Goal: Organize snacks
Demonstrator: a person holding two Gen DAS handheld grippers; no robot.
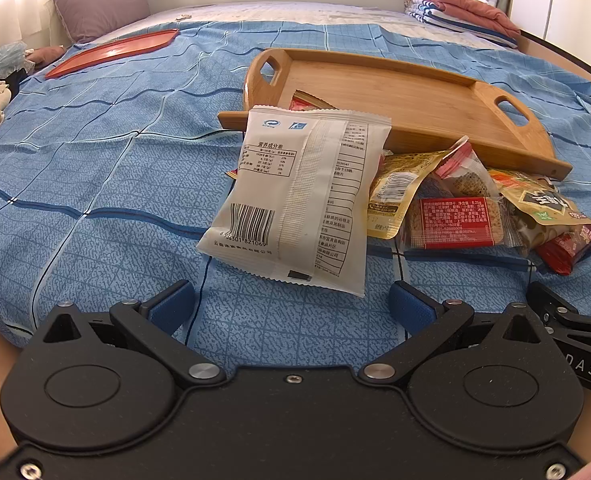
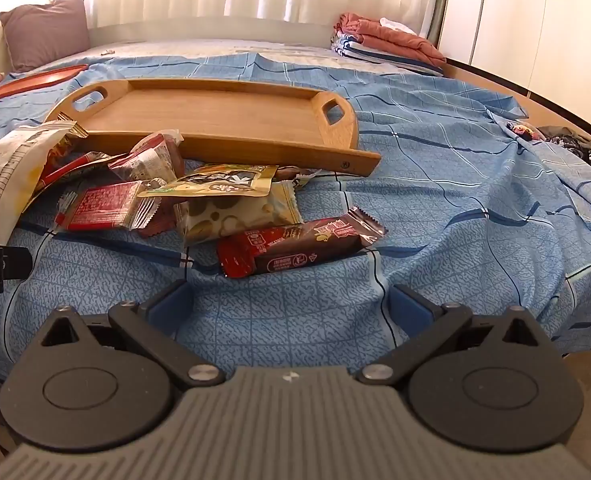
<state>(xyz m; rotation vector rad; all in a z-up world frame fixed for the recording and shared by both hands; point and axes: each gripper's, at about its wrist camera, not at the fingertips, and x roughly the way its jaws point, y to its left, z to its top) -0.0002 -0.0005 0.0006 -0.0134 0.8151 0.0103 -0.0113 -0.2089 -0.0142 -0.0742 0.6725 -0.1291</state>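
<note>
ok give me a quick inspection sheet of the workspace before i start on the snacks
surface: bed with blue checked sheet, rumpled
job's things: wooden tray holds no packets except possibly one red corner at its near edge; white packet leans on the tray rim; snack pile on the sheet in front; chocolate bar nearest
clutter: red tray, folded laundry, purple pillow
grippers: left gripper open; right gripper open; neither holds anything
cables: nothing seen
surroundings: curtains, white wardrobe
</note>
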